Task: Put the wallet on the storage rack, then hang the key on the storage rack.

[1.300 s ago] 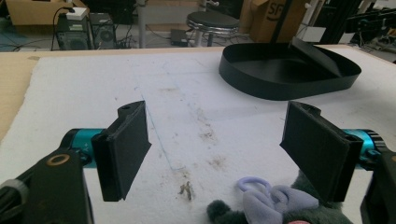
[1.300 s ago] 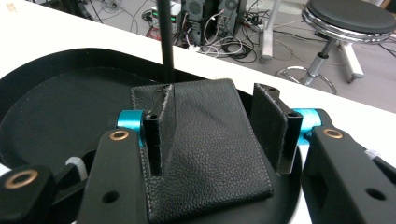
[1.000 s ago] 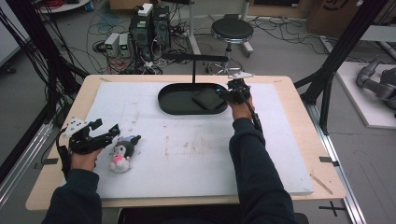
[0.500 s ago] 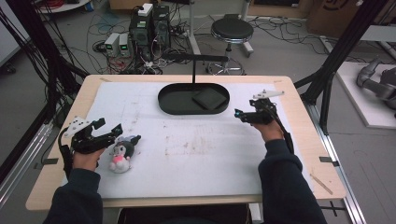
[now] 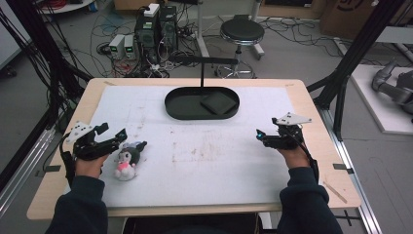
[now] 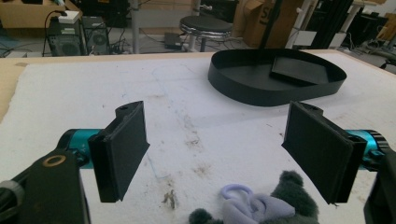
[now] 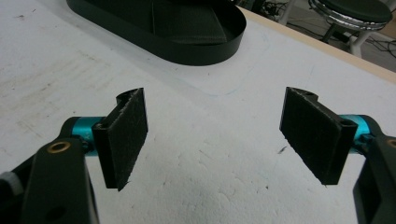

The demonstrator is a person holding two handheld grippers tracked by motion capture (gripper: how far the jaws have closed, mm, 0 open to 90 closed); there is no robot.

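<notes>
Since the earlier frames the right gripper [image 5: 265, 135] had drawn back from the black oval tray [image 5: 181, 111] to the white mat [image 5: 219, 165], jaws spread and empty. The left gripper [image 5: 127, 139], jaws spread, hovered at the plush toy [image 5: 126, 161]; its own view showed the toy's head [image 6: 261, 205] between them, untouched.

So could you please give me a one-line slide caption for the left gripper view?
Open left gripper poised above a plush toy, black oval tray beyond.
</notes>
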